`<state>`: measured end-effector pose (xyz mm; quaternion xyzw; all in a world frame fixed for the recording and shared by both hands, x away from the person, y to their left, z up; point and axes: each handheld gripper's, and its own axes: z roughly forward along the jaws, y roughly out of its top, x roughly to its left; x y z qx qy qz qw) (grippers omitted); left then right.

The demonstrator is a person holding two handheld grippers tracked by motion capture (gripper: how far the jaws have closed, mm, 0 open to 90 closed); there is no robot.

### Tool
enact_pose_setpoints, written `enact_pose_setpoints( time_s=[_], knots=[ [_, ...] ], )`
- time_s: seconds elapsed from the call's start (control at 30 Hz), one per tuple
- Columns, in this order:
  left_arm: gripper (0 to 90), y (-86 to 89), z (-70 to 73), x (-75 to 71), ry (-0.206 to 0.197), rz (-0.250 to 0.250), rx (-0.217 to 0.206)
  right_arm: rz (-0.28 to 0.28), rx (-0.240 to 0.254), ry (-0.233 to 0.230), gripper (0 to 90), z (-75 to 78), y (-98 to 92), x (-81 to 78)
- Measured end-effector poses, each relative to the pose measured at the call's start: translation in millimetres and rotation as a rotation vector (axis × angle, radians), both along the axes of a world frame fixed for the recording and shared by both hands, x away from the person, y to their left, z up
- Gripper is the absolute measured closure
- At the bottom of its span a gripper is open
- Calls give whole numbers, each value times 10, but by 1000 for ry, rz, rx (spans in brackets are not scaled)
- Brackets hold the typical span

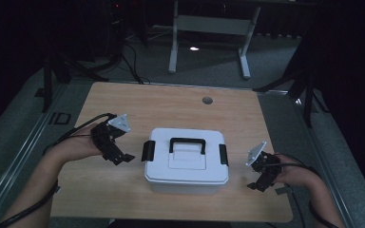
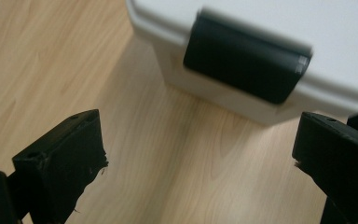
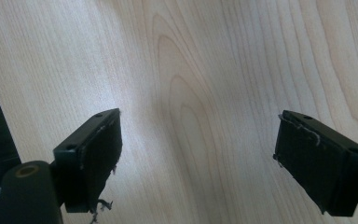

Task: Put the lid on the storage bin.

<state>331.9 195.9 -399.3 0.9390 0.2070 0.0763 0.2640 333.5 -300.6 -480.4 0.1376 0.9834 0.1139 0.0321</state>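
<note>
box (image 1: 186, 161) ctr on table (image 1: 171, 102) | L tongs (image 1: 121, 158) left of it (near latch (image 1: 148, 150)) | R tongs (image 1: 259, 185) right

No lettering, label, brand or number can be read anywhere. The white box (image 1: 186, 161) at the table's (image 1: 123, 104) centre has a plain lid. The black clasp (image 2: 247, 63) at its 9 o'clock side is bare too.
</note>
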Motion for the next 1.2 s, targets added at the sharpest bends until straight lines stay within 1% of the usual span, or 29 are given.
enact_pose_setpoints(
  time_s=[0.07, 0.13, 0.17, 0.2, 0.37, 0.43, 0.47, 0.5, 0.53, 0.6, 0.67, 0.7, 0.73, 0.77, 0.8, 0.83, 0.87, 0.9, 0.93, 1.0, 1.07, 1.2],
  knots=[
    [15, 52, -22, -17, 4, 9, 3, -1, 2, 0, 144, 2, -5, -4],
    [15, 94, -53, -36, 5, 24, -8, -2, 8, -4, 144, 1, -15, -6],
    [15, 118, -66, -42, 0, 23, -8, -7, 13, -1, 144, 2, -20, -7],
    [15, 136, -85, -51, 3, 25, -19, -9, 14, -3, 144, 1, -26, -6],
    [15, 212, -212, -78, 20, 39, -15, -12, 22, -3, 144, -7, -42, -12],
    [15, 230, -250, -88, 26, 38, -24, -16, 23, -6, 144, -13, -50, -14],
    [15, 242, -269, -93, 25, 36, -15, -16, 27, -7, 144, -15, -55, -14],
    [15, 250, -292, -103, 19, 43, -18, -20, 31, -8, 144, -18, -60, -14],
    [15, 263, -309, -104, 23, 41, -21, -22, 35, -9, 144, -22, -66, -12],
    [15, 291, -343, -111, 30, 49, -41, -27, 41, -10, 144, -32, -75, -10],
    [15, 319, -382, -119, 26, 59, -56, -31, 42, -15, 144, -38, -79, -11],
    [15, 332, -403, -119, 31, 57, -57, -31, 44, -15, 144, -38, -81, -13],
    [15, 338, -433, -124, 36, 65, -53, -29, 46, -14, 144, -39, -82, -15],
    [15, 345, -460, -130, 27, 65, -38, -30, 44, -15, 144, -41, -84, -16],
    [15, 353, -491, -138, 31, 66, -41, -31, 44, -15, 144, -43, -87, -14],
    [15, 360, -523, -140, 56, 65, -44, -32, 45, -13, 144, -46, -90, -12],
    [15, 364, -553, -145, 64, 64, -40, -30, 44, -14, 144, -48, -92, -11],
    [15, 367, -579, -153, 55, 58, -29, -30, 45, -15, 144, -48, -92, -10],
    [15, 368, -612, -159, 56, 61, -26, -30, 49, -16, 144, -50, -92, -7],
    [15, 376, -645, -163, 63, 59, -37, -30, 48, -17, 144, -50, -89, -5],
    [15, 383, -683, -176, 41, 56, -40, -30, 52, -20, 144, -51, -87, -2],
    [15, 423, -763, -182, 28, 62, -52, -29, 51, -23, 144, -65, -92, 1]
  ],
)
